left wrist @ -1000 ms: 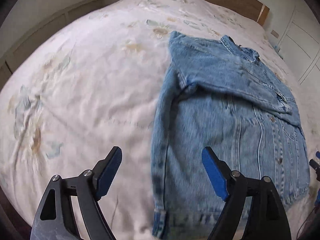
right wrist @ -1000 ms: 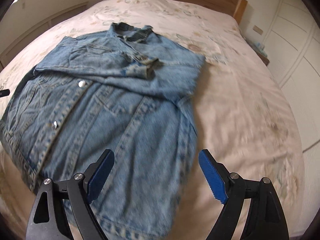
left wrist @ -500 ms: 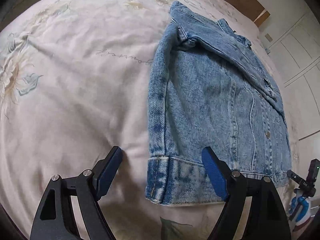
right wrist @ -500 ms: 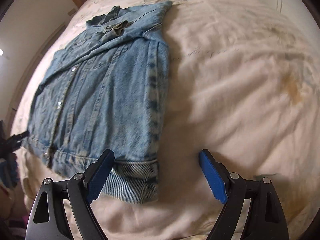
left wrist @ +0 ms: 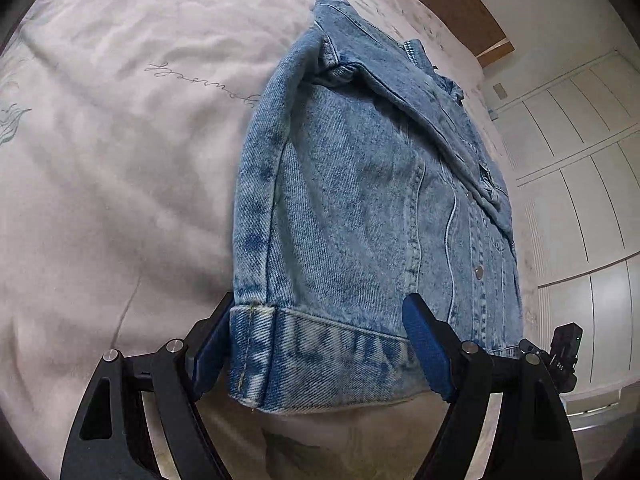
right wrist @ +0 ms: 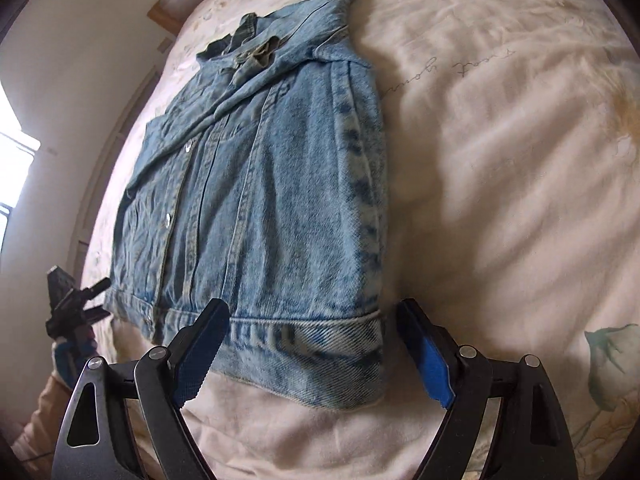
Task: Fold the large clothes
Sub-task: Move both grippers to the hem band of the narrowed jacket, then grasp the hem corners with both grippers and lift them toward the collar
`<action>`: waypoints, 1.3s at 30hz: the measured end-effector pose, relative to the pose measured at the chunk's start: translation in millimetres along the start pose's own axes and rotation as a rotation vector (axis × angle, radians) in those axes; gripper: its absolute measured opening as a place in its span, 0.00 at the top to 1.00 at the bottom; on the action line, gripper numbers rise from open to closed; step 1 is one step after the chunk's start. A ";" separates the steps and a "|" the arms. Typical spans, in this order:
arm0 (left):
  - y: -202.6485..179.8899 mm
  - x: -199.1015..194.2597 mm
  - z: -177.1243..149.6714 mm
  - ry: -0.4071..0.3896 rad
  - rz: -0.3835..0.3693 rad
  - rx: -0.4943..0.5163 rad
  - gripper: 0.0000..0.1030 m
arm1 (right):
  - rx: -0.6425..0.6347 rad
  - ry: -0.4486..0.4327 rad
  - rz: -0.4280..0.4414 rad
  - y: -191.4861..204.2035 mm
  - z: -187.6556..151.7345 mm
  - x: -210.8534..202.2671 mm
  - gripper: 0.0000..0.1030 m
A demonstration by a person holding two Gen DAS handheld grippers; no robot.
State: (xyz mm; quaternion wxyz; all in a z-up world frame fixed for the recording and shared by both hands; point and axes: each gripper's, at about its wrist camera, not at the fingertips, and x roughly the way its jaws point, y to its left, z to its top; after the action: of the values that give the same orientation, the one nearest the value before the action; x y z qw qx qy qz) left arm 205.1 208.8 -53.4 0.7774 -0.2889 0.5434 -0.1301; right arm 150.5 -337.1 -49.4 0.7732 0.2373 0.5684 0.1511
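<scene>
In the left wrist view, the left claw (left wrist: 316, 344) is spread wide around the bottom left corner of the denim jacket (left wrist: 360, 216), which lies flat on the bed (left wrist: 100, 160) with both sleeves folded across its chest. The hem band (left wrist: 320, 352) sits between the blue pads (left wrist: 426, 350), not yet pinched. Only this view shows the wardrobe doors (left wrist: 580, 200) and the other claw's tip at the far corner.

In the right wrist view, the right claw (right wrist: 316, 350) is likewise spread around the bottom right corner of the jacket (right wrist: 272, 184). Only here do the folded cuff (right wrist: 262, 54) near the collar and the window (right wrist: 12, 168) appear.

If either claw closes on the top layer alone, or one lifts sooner, the heavy denim would likely skew and the sleeves slide out.
</scene>
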 end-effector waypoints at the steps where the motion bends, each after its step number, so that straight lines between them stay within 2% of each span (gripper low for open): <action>1: -2.1 1.6 1.2 0.005 -0.001 0.011 0.26 | 0.010 0.001 0.009 -2.3 1.5 0.3 0.16; 3: -4.5 2.4 -0.2 0.015 -0.017 0.040 0.26 | 0.025 0.010 0.022 -5.3 2.1 3.5 0.16; 5: -3.1 4.6 -4.0 0.022 -0.066 0.046 0.27 | 0.023 0.016 0.034 -6.9 1.0 4.4 0.16; 8: 2.0 3.1 -14.1 0.030 -0.165 0.031 0.29 | 0.033 0.031 0.104 -15.1 -0.4 3.3 0.17; 11: 11.4 -1.7 -23.3 -0.002 -0.236 -0.018 0.33 | 0.056 0.034 0.172 -22.3 -2.9 1.7 0.21; 15: 24.3 -5.9 -30.5 -0.055 -0.338 -0.125 0.37 | 0.127 0.017 0.257 -36.9 -9.5 -1.9 0.42; 17: 24.3 -6.7 -32.4 -0.070 -0.360 -0.141 0.38 | 0.147 0.012 0.302 -40.2 -12.7 -2.7 0.48; 22: 31.2 -4.3 -26.6 -0.116 -0.381 -0.231 0.41 | 0.129 0.016 0.325 -35.8 -11.6 -1.0 0.49; 26: 34.8 -3.2 -24.7 -0.129 -0.360 -0.255 0.53 | 0.159 -0.004 0.339 -40.4 -9.6 3.0 0.50; 28: 34.4 -2.2 -26.6 -0.121 -0.336 -0.242 0.66 | 0.155 -0.005 0.341 -42.1 -14.0 3.1 0.51; 29: 32.4 0.0 -28.2 -0.118 -0.332 -0.242 0.70 | 0.160 -0.004 0.349 -43.6 -16.1 2.6 0.53; 31: 33.5 -1.1 -31.4 -0.125 -0.328 -0.245 0.73 | 0.164 0.009 0.354 -45.5 -19.9 3.3 0.66; 34: 30.4 -6.9 -31.3 -0.138 -0.314 -0.230 0.78 | 0.158 0.009 0.341 -44.3 -22.9 1.2 0.78; 39: 8.5 -19.8 -20.9 -0.182 -0.333 -0.175 0.85 | 0.124 -0.035 0.353 -32.2 -17.2 -8.8 0.88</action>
State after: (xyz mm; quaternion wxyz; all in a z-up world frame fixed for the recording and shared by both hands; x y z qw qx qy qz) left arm 177.5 219.4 -48.2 0.7627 -0.4520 0.4251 -0.1825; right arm 130.3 -365.3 -63.8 0.7282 0.3833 0.5126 0.2451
